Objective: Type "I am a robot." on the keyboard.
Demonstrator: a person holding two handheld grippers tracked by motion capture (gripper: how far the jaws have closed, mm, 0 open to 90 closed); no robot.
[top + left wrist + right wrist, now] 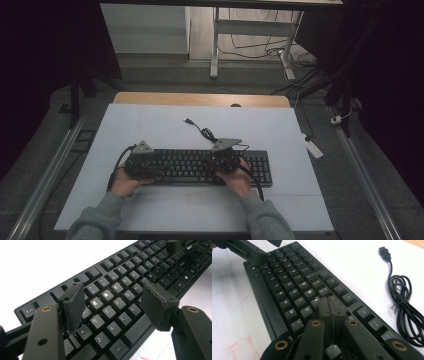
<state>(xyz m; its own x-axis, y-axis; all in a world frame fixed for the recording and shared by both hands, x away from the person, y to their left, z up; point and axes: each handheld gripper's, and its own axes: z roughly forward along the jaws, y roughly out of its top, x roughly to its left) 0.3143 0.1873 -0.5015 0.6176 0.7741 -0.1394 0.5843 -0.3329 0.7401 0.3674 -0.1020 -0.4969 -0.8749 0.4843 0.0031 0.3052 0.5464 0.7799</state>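
A black keyboard (200, 167) lies across the white table sheet (140, 125), near the person's side. My left gripper (144, 163) hangs over its left end. In the left gripper view this gripper (115, 292) is open, its pads (73, 302) apart above the E, R, T and D keys of the keyboard (125, 282). My right gripper (223, 159) is over the middle-right keys. In the right gripper view its jaws (330, 302) are shut flat against each other with nothing between them, tips down at the keys of the keyboard (292, 287); contact cannot be told.
The keyboard's loose black cable (206, 132) lies coiled behind it, with the USB plug (384, 251) unplugged on the sheet. A wooden table edge (200, 99) runs at the back. Beyond are desk legs (215, 45) and floor cables. A power strip (313, 147) lies right of the table.
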